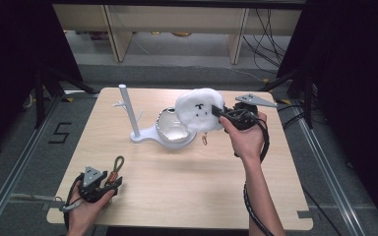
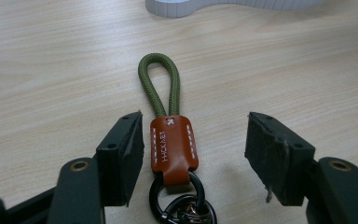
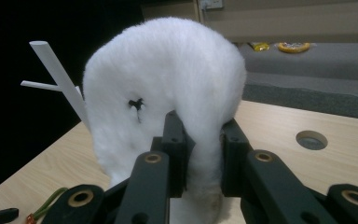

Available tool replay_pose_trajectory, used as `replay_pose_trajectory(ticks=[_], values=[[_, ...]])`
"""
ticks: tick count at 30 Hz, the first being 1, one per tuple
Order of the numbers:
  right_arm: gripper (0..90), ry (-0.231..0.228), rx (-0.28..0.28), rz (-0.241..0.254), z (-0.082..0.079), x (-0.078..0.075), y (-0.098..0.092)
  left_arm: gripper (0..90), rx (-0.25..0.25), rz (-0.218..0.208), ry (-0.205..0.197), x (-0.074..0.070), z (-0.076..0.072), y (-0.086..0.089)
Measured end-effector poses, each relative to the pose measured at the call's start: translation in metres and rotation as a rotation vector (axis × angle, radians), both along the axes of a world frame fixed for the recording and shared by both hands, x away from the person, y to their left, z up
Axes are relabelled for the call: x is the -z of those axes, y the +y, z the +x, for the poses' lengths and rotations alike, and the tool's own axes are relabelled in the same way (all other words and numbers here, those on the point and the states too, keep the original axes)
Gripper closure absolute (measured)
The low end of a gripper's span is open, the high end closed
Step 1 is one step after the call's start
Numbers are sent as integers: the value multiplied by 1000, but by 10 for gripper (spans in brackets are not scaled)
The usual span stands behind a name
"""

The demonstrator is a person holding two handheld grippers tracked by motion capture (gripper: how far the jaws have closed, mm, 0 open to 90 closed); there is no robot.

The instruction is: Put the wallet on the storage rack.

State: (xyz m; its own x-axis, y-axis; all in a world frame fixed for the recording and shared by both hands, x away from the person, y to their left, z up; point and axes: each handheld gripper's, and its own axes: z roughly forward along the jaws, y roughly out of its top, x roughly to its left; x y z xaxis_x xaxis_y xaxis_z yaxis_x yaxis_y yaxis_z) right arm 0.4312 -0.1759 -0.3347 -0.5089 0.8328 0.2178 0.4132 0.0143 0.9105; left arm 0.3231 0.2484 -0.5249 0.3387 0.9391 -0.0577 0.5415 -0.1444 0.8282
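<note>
At the 7 o'clock corner of the tabletop, the left hand-held gripper rested with its jaws standing wide. Between them, pressed by neither pad, lay a key strap: an olive cord loop, a tan leather tab with white stitching and dark metal rings at the near end. In the left gripper view the tab sat closer to the left jaw, and the loop pointed toward 12 o'clock.

Toward the tabletop's centre stood a white hanger stand – an upright post with short side pegs on a base that widened into a shallow bowl.

At roughly 1 o'clock from centre, the right hand-held gripper was clamped on a white plush toy, held above the bowl and clear of the tabletop. The right gripper view showed the jaws pinching a narrow fold of the plush, with the bulk of the toy bulging above them.

The step in hand appeared to be carrying the plush to the stand. The next move would call for bringing its hanging clip – a small metal piece dangling beneath it – up to a peg, or lowering the toy into the bowl; which one could not be told.

The plush was round, fluffy and pure white, with a small black stitched face. It would likely compress easily and spring back on release.
</note>
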Motion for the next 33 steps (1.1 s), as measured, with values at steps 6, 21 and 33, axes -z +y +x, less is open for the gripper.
replay_pose_trajectory(ticks=[6, 21, 33], values=[[774, 1, 7, 13, 5, 0, 5, 365, -3, 0, -1, 0, 0, 0], [773, -4, -11, 14, 19, 2, 19, 365, 2, 5, -3, 0, 0, 0], [773, 17, -14, 35, 28, 5, 29, 364, 2, 4, -5, 0, 0, 0]])
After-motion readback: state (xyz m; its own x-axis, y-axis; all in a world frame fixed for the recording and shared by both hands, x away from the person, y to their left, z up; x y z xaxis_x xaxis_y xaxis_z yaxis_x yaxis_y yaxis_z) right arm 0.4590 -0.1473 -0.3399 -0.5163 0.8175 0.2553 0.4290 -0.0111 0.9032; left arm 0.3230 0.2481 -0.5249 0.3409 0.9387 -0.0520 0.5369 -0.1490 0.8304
